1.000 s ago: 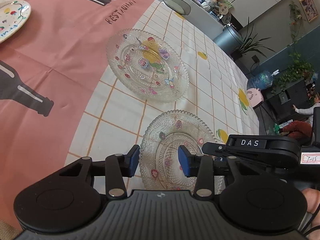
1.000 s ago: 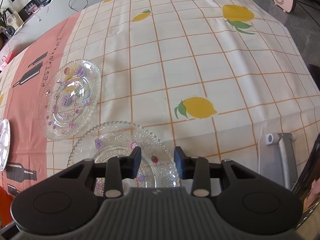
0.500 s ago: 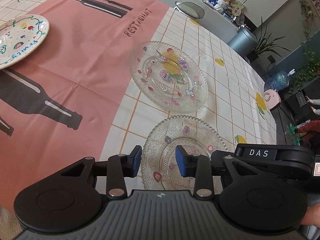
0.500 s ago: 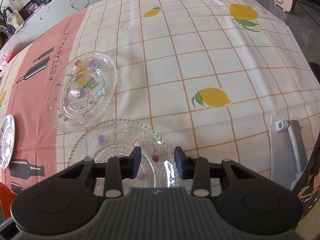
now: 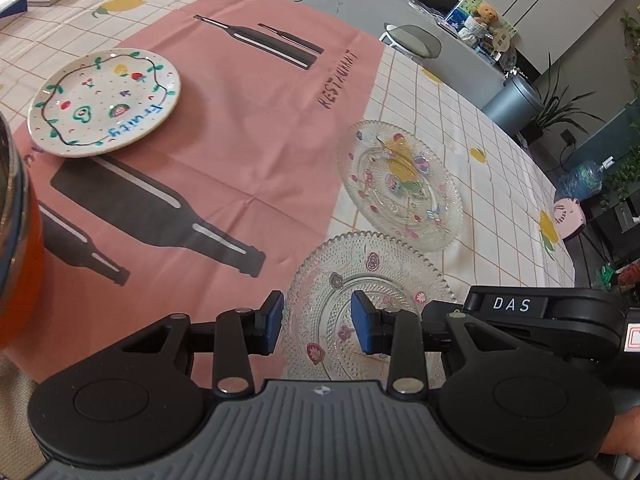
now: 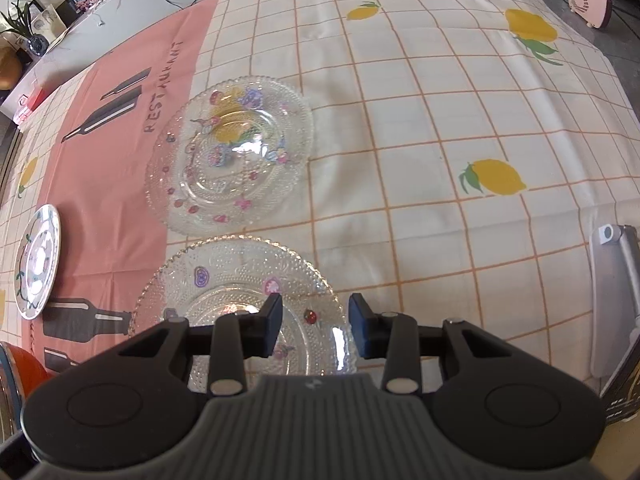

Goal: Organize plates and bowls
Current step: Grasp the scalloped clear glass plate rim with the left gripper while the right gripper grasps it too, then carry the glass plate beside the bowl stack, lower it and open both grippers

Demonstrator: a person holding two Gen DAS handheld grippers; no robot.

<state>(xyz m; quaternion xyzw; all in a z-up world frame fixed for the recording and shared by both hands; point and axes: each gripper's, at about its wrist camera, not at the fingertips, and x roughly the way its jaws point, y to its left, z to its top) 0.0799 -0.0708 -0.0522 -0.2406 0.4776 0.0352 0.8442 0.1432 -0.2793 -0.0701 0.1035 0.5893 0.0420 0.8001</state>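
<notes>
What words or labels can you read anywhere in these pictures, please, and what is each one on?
"RESTAURANT": pink tablecloth panel.
"fruity": white painted plate.
"DAS": label on the right gripper, seen from the left wrist.
Red-framed sticker beside it: cut off, unreadable.
Shelf items in the background: too small to read.

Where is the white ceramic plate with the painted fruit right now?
The white painted plate lies on the pink cloth, upper left in the left wrist view, apart from the two glass plates; in the right wrist view it shows at the far left edge.

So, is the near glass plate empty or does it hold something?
Empty. The near glass plate lies flat on the tablecloth; only its printed flowers show through the glass.
</notes>
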